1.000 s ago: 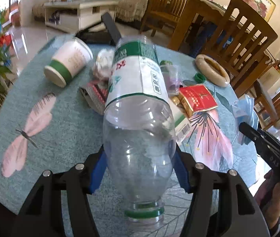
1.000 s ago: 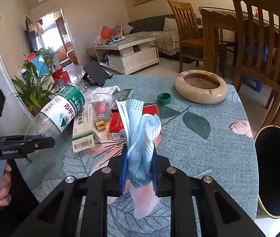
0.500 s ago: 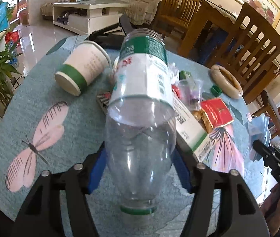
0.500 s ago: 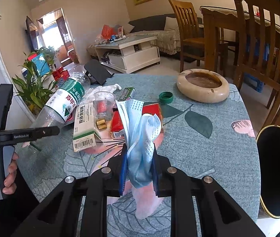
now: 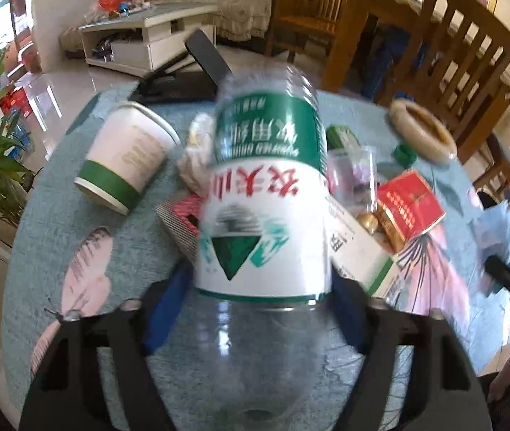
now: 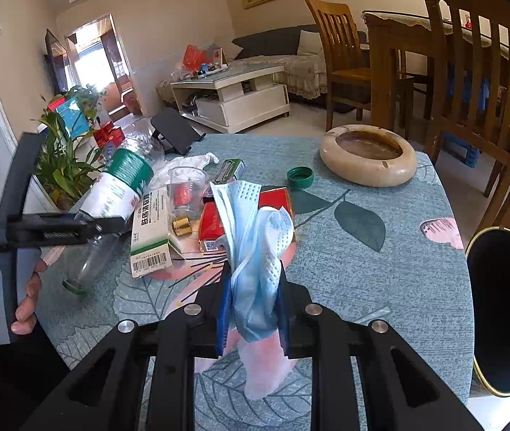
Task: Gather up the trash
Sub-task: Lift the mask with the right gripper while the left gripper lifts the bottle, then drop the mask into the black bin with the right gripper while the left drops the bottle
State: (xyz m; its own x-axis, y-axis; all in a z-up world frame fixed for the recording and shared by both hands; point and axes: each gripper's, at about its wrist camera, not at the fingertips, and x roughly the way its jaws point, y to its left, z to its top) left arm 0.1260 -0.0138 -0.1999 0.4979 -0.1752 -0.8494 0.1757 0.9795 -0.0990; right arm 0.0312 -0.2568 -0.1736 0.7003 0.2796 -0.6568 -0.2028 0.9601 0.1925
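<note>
Bottle (image 5: 265,215) sits deeper between left gripper (image 5: 255,309) pads than second ago, label now at pad level; jaws closing on it, regrip under way. Right gripper (image 6: 253,309) unchanged, clenched on face mask (image 6: 255,251) above table (image 6: 380,269). Bin (image 6: 506,309) at right awaits both.

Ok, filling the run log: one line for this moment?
left gripper: closing around bottle | right gripper: shut on face mask | bin: empty-looking
</note>
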